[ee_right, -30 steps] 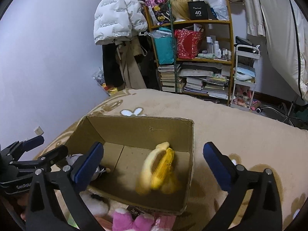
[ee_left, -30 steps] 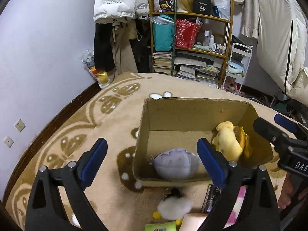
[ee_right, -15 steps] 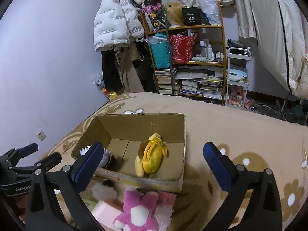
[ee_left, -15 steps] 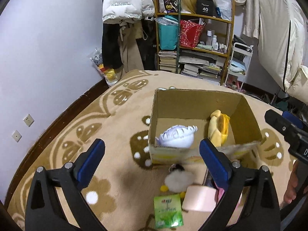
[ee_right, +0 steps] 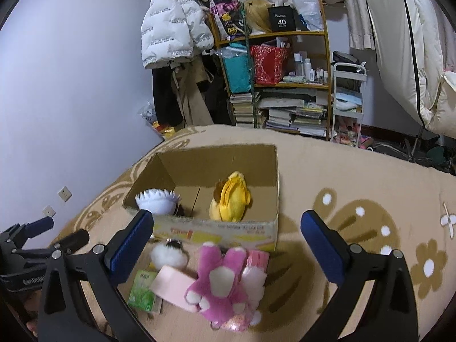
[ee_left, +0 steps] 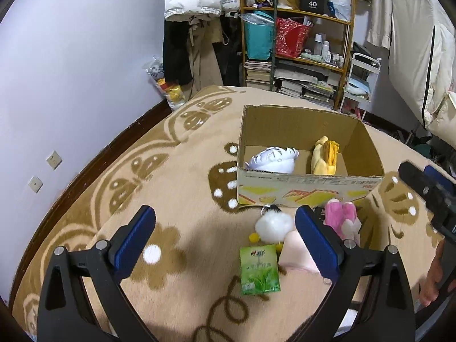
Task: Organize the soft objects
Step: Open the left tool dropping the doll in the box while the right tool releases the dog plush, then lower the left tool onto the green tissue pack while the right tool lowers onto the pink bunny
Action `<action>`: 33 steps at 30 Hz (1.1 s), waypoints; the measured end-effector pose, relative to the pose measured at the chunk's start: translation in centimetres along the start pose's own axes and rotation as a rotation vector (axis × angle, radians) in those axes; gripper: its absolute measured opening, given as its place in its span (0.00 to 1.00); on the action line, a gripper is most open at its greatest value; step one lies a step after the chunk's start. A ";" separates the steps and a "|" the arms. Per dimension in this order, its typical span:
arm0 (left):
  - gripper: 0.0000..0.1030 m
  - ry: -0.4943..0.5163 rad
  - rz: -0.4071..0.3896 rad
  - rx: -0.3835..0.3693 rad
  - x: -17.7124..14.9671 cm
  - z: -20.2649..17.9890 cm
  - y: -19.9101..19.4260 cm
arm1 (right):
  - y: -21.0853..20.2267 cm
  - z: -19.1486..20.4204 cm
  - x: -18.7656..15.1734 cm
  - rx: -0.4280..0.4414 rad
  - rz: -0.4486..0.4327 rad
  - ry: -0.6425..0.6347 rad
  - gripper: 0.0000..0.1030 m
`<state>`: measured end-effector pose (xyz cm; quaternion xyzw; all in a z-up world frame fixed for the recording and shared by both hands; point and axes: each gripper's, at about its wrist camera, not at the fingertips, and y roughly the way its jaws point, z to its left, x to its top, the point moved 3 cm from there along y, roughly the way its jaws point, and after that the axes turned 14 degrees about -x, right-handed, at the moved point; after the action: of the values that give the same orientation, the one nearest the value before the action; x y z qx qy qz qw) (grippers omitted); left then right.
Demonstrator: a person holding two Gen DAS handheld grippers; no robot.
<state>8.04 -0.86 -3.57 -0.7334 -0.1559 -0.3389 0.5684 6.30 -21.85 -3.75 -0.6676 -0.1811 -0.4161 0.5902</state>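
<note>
Hand-held grippers (ee_left: 225,239) (ee_right: 228,245) wide, blk box (ee_left: 313,0) "40"

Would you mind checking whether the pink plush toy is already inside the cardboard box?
No, the pink plush toy lies on the blanket in front of the cardboard box, outside its near wall.

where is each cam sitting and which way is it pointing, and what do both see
Left wrist: on the left gripper, above the rug, aimed forward and down at the cardboard box; its open fingers show, with the right gripper at the right edge.
Right wrist: on the right gripper, facing the box and the pink plush; the left gripper shows at lower left.
Shared: box, yellow plush, white plush, bookshelf.
</note>
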 end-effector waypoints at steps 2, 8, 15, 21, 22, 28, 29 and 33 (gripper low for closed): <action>0.95 -0.001 0.015 -0.006 -0.2 -0.1 0.0 | -0.1 0.1 -0.5 -0.002 0.014 -0.001 1.00; 0.95 0.016 0.061 0.013 -1.3 -0.5 0.6 | 0.5 0.4 -1.9 -0.009 0.049 -0.010 1.00; 0.95 -0.015 0.144 0.017 -2.6 0.1 3.3 | 2.3 0.6 -3.2 -0.025 0.094 -0.021 1.00; 0.95 -0.063 0.217 -0.006 -3.5 0.8 5.7 | 4.7 0.7 -4.2 -0.035 0.153 -0.017 1.00; 0.95 -0.066 0.227 -0.003 -3.6 0.9 6.0 | 5.0 0.7 -4.2 -0.035 0.159 -0.014 1.00; 0.95 -0.115 0.291 -0.016 -4.3 1.7 8.2 | 7.1 0.6 -4.9 -0.039 0.198 -0.007 1.00; 0.95 -0.124 0.299 -0.022 -4.4 1.8 8.5 | 7.4 0.7 -5.0 -0.040 0.205 -0.008 1.00; 0.95 -0.140 0.329 -0.039 -4.8 2.1 9.9 | 8.5 1.0 -5.5 -0.039 0.232 -0.015 1.00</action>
<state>11.30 -1.17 -14.23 -0.7817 -0.0664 -0.1923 0.5895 9.60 -21.56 -13.37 -0.6986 -0.0989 -0.3432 0.6199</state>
